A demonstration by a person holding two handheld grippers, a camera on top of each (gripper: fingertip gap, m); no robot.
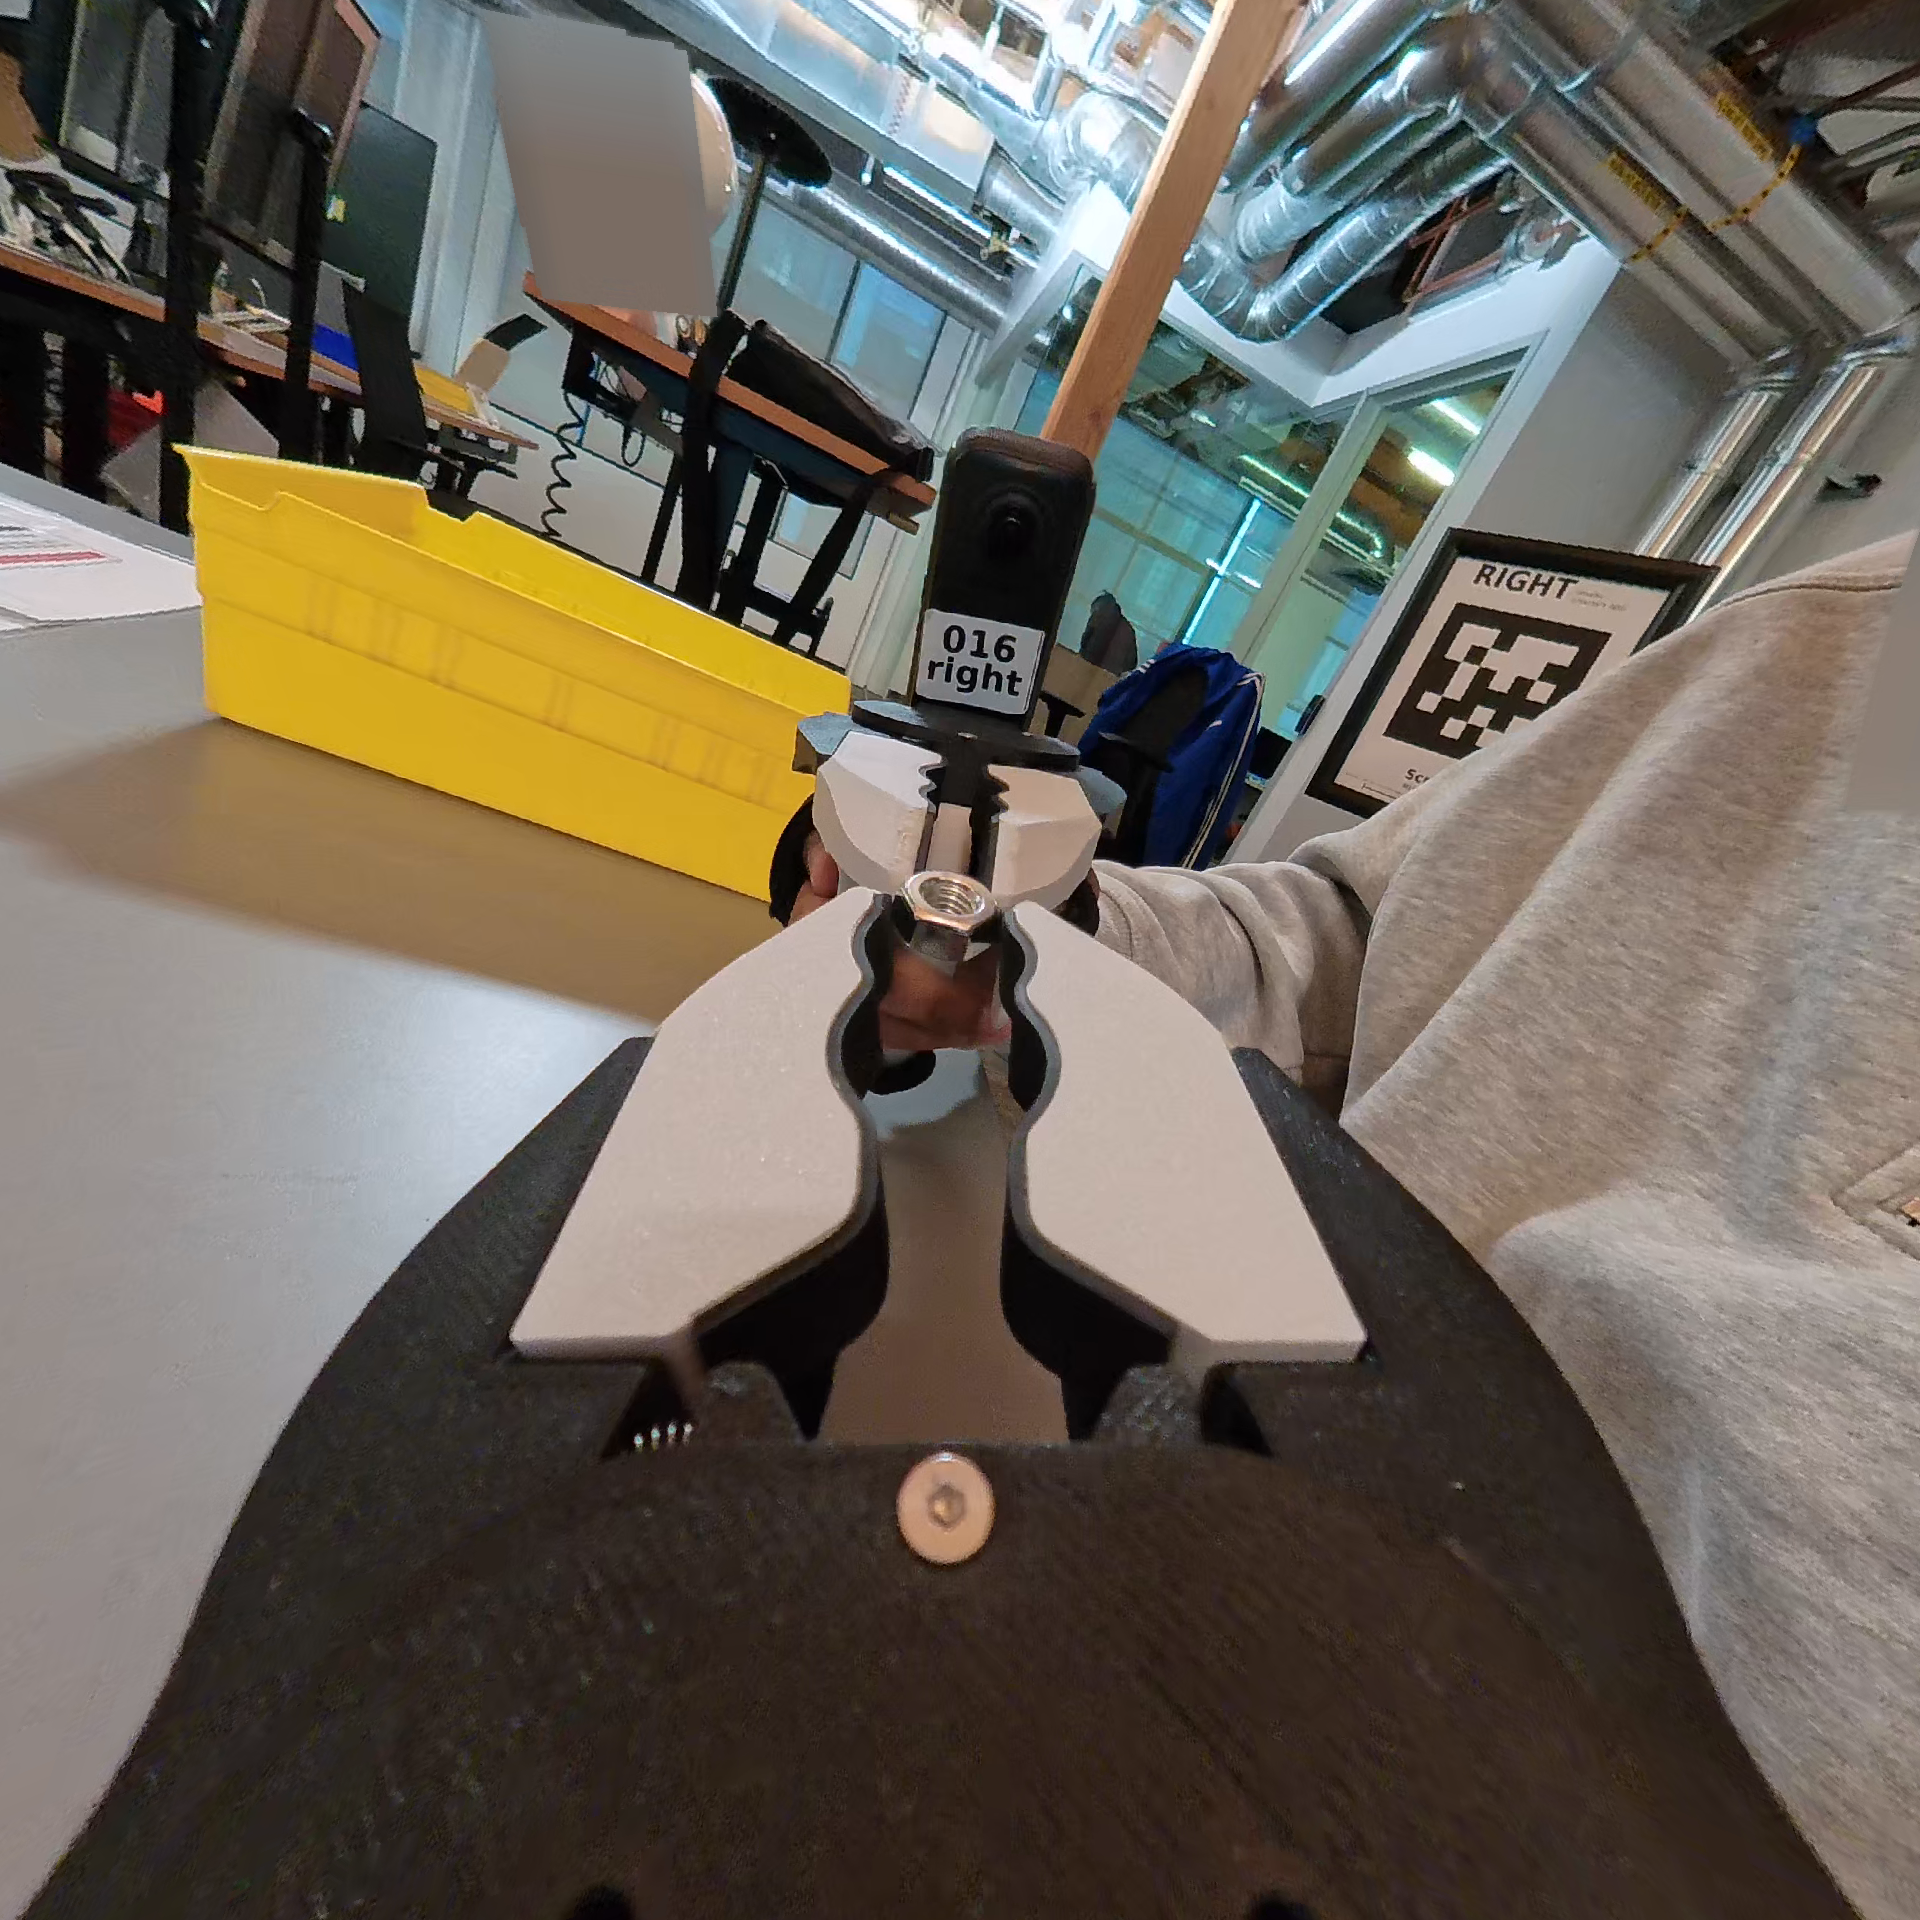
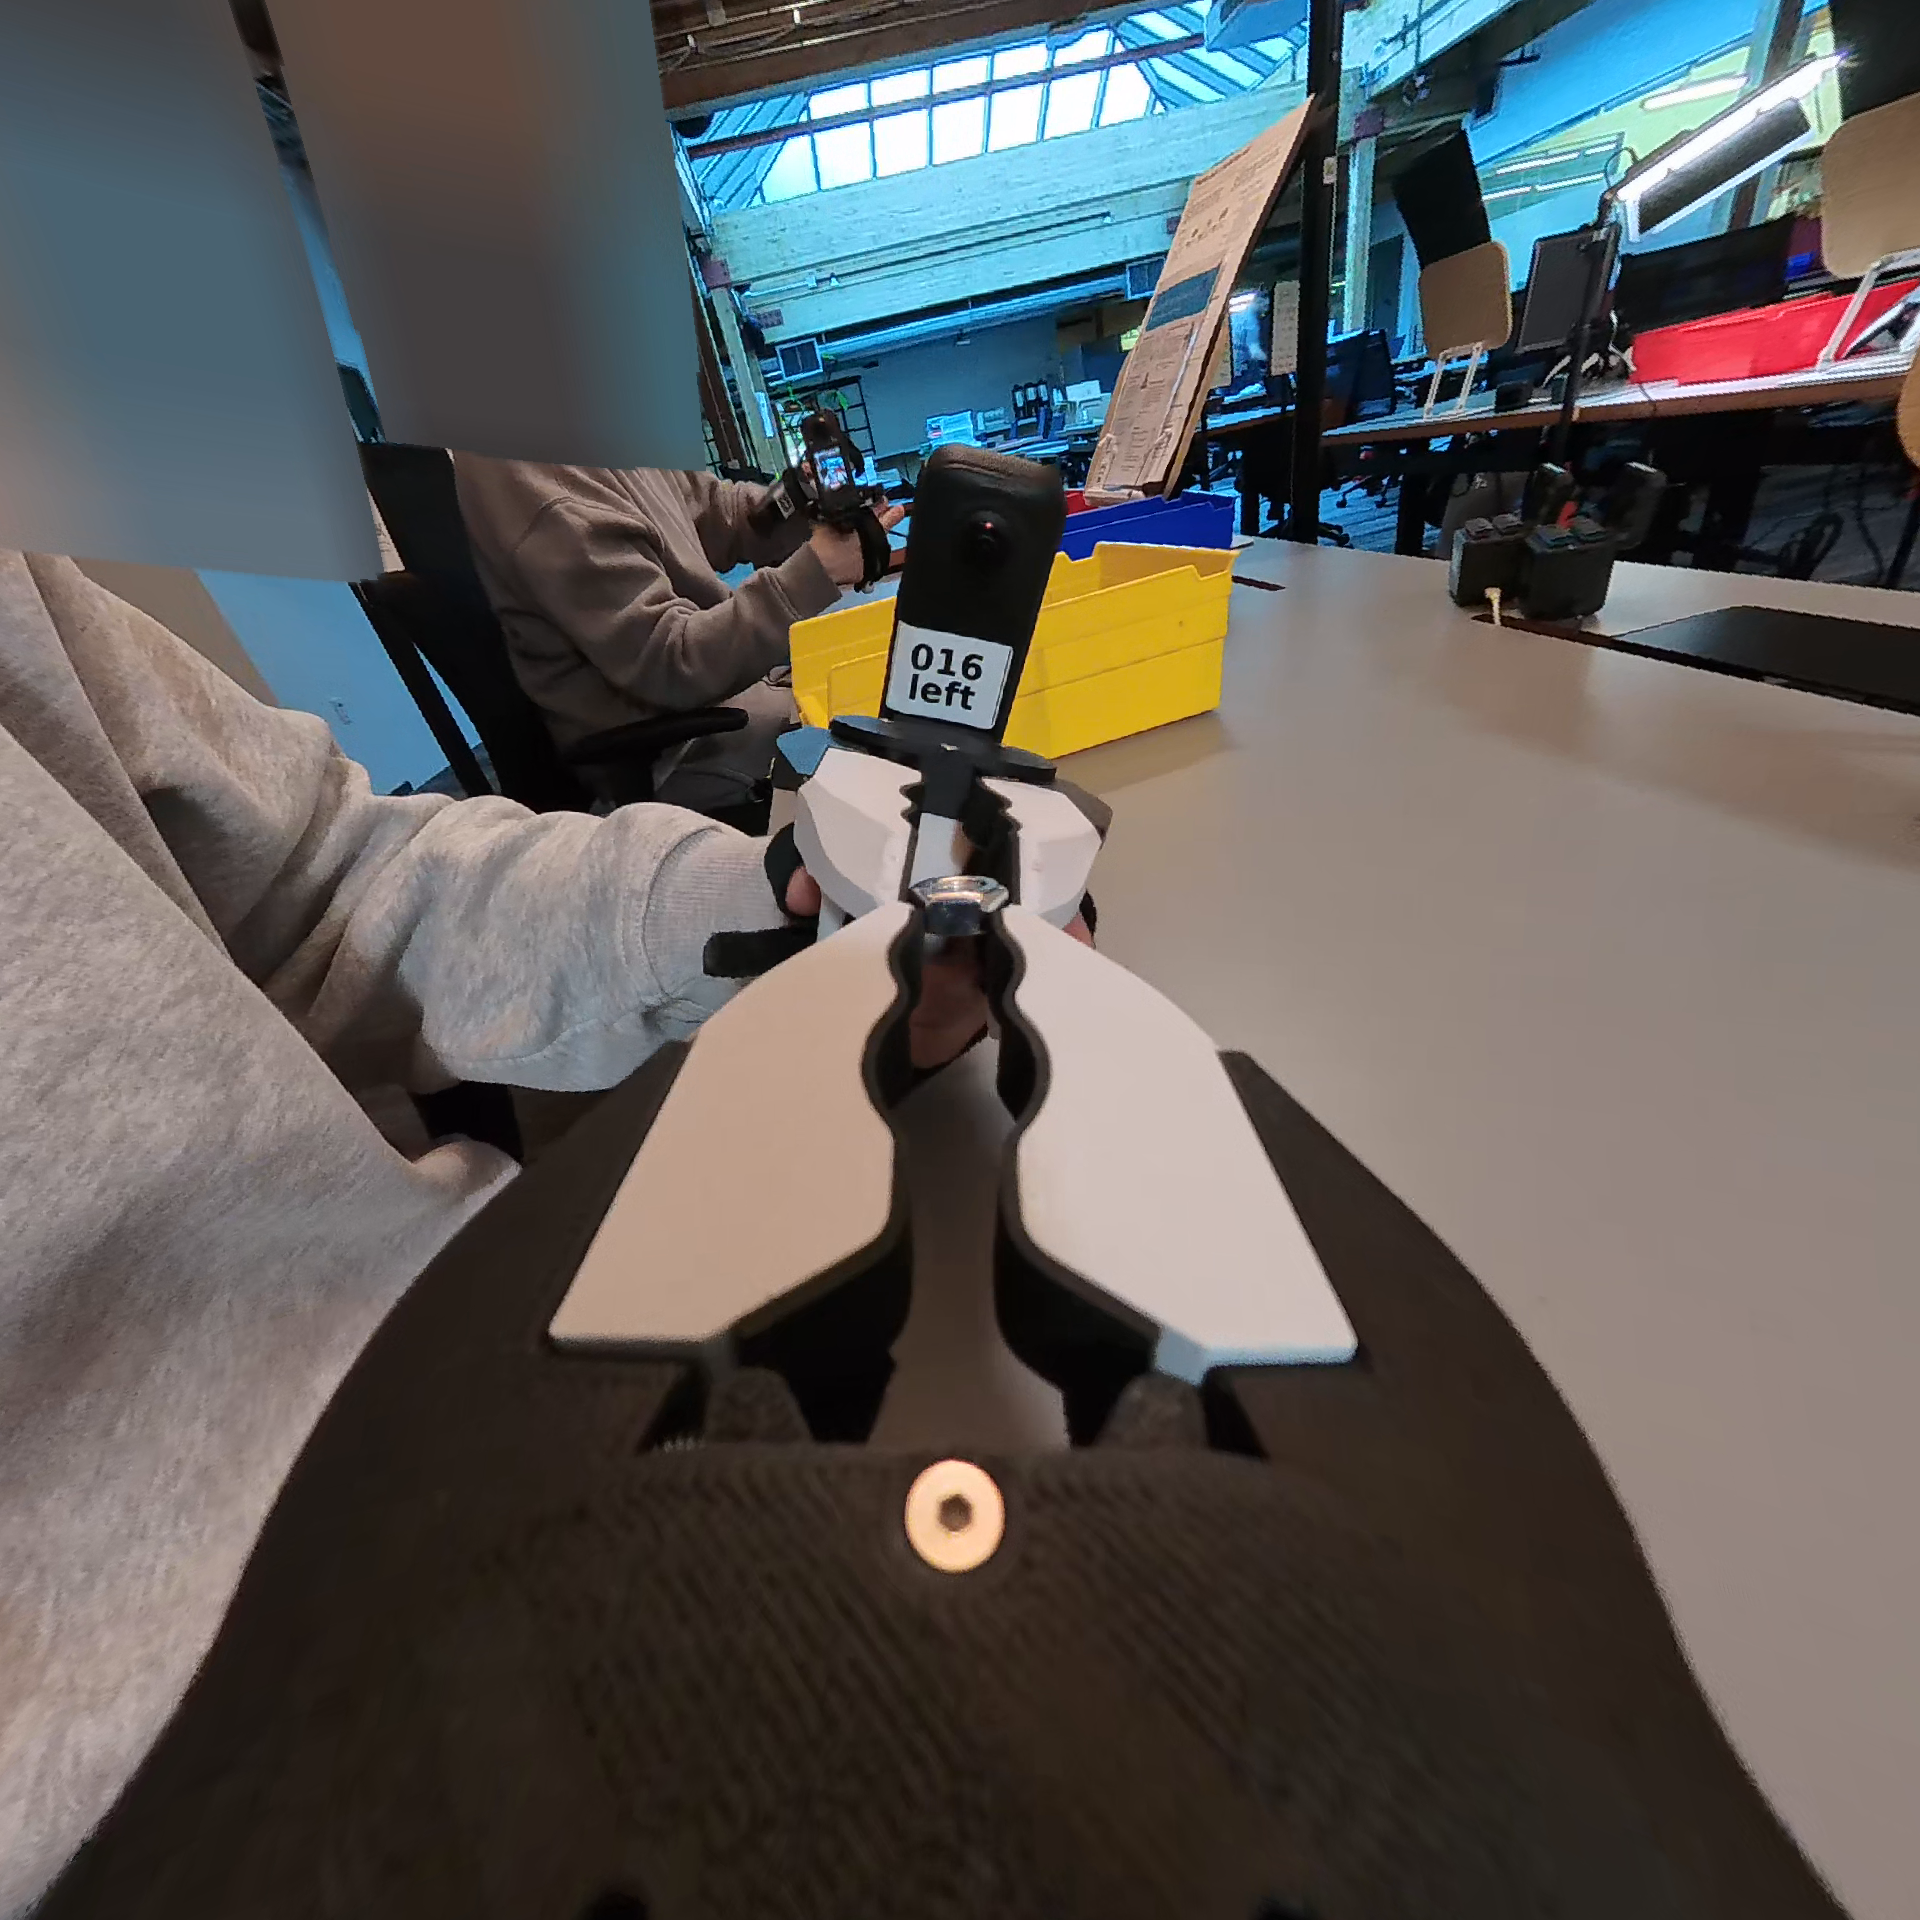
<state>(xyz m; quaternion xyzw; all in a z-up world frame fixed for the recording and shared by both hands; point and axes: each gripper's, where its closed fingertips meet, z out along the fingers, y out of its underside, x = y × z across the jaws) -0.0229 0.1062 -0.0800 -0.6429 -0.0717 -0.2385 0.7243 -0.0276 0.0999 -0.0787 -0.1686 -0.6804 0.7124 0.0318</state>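
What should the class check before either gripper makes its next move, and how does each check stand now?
1. Left gripper closed on the hex nut: ok.
2. Right gripper closed on the same nut: ok.
3. Which gripper carries its weight: cannot tell.
4. Nut's threaded hole unobstructed: ok.
5. Yellow bin apart from both grippers: ok.

A white sticker (image 1: 974, 663) with black print sits on the black camera (image 1: 1003, 540) facing the left view; a like sticker (image 2: 948, 675) marks the camera (image 2: 977, 551) opposite. A framed sign (image 1: 1496, 665) bears a black-and-white square code, and a printed sheet (image 1: 62, 566) lies on the worktop (image 1: 260, 1039).
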